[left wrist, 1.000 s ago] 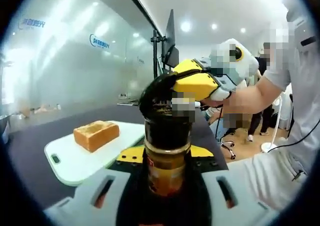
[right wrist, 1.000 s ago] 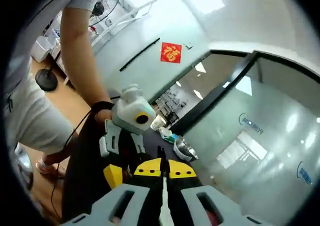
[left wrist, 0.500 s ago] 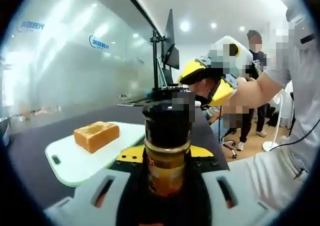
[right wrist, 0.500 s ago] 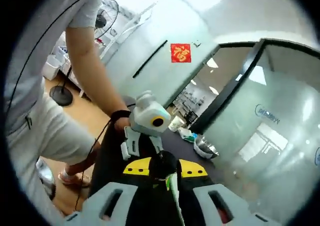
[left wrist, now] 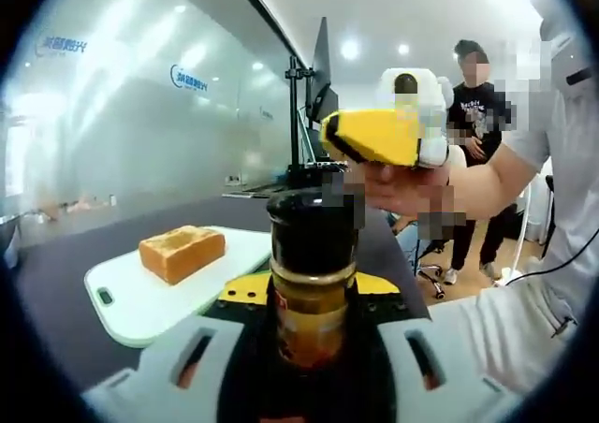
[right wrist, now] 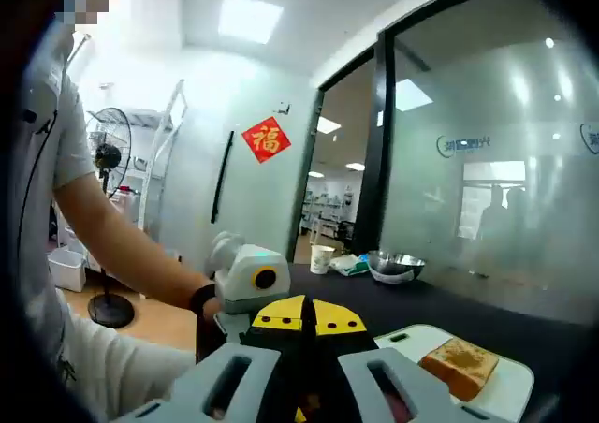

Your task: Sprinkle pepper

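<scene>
Between the left gripper's [left wrist: 309,348] jaws stands the pepper jar [left wrist: 312,273], upright, black cap on, clamped. Beyond it, toast [left wrist: 182,252] on a white cutting board [left wrist: 140,301] on the dark table [left wrist: 47,292]. Right gripper [left wrist: 374,135] held up just past the cap; its jaws look closed, w/ nothing seen between them. Steel bowl [right wrist: 393,266] further back

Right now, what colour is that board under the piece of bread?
White. The board shows best in the left gripper view, with the golden-brown bread lying on it.
</scene>
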